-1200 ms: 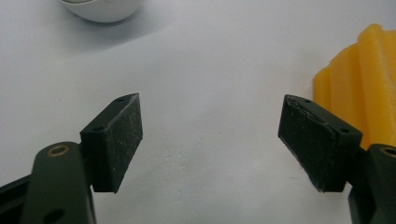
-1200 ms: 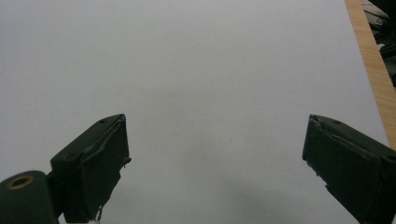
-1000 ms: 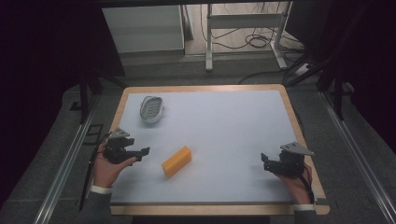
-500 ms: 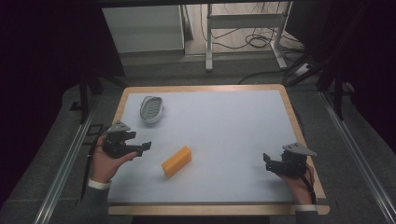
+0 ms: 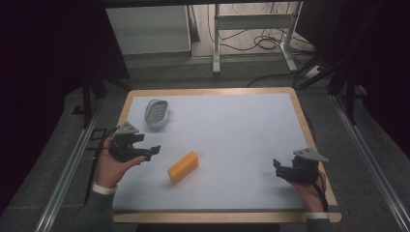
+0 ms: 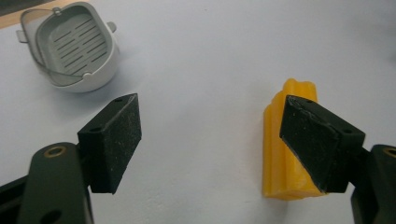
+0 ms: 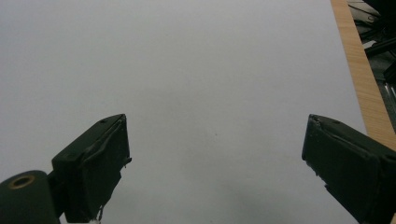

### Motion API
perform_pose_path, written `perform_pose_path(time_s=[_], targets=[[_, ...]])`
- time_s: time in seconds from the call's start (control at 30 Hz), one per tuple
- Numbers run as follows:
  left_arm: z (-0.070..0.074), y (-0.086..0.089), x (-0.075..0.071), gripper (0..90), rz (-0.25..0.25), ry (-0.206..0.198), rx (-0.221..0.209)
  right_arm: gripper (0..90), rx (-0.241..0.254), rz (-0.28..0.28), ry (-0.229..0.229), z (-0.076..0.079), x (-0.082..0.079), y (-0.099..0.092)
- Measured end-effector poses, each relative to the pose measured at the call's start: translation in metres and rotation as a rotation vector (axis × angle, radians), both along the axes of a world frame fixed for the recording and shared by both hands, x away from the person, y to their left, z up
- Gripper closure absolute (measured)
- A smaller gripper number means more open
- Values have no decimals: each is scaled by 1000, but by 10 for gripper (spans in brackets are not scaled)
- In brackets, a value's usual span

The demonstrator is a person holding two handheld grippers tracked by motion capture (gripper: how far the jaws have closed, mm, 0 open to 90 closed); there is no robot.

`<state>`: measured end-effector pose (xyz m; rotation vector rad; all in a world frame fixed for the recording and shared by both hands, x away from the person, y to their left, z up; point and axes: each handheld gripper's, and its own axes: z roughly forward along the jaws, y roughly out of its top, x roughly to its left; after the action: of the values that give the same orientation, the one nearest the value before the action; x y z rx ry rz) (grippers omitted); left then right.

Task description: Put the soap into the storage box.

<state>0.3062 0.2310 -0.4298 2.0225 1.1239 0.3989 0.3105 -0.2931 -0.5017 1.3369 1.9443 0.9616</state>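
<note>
A ridged yellow block [image 5: 183, 166] lies slanted on the white mat, left of centre. My left gripper [image 5: 151, 152] hovers just to its left, open and pointing at it. In the left gripper view the block [image 6: 275, 154] sits partly behind the right-hand jaw, and the gap of the left gripper [image 6: 212, 105] holds only bare mat. A grey slotted basket [image 5: 157, 112] stands at the back left, also seen in the left gripper view [image 6: 74, 42]. My right gripper [image 5: 277, 169] rests open near the front right; between the jaws of the right gripper [image 7: 217, 121] there is nothing.
The white mat has a wooden border [image 5: 303, 126], which runs close along the right gripper's side [image 7: 359, 70]. Beyond the table are a dark floor, metal rails, cables and a white cabinet.
The left gripper has crept slightly forward and right, closer to the yellow block. The right gripper has barely shifted.
</note>
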Motion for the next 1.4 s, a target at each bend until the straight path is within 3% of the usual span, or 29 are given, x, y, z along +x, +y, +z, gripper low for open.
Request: perform_pose_path(time_s=[0.4,0.77,1.4], targets=[[8,-26,2,209,-68,3,45,76,-4,-9,2,0,0,-1],[3,-50,6,207,-120,33,84,76,-8,-12,4,0,0,-3],[-24,-87,11,205,-203,123,140,76,-16,-12,14,-2,0,-2]])
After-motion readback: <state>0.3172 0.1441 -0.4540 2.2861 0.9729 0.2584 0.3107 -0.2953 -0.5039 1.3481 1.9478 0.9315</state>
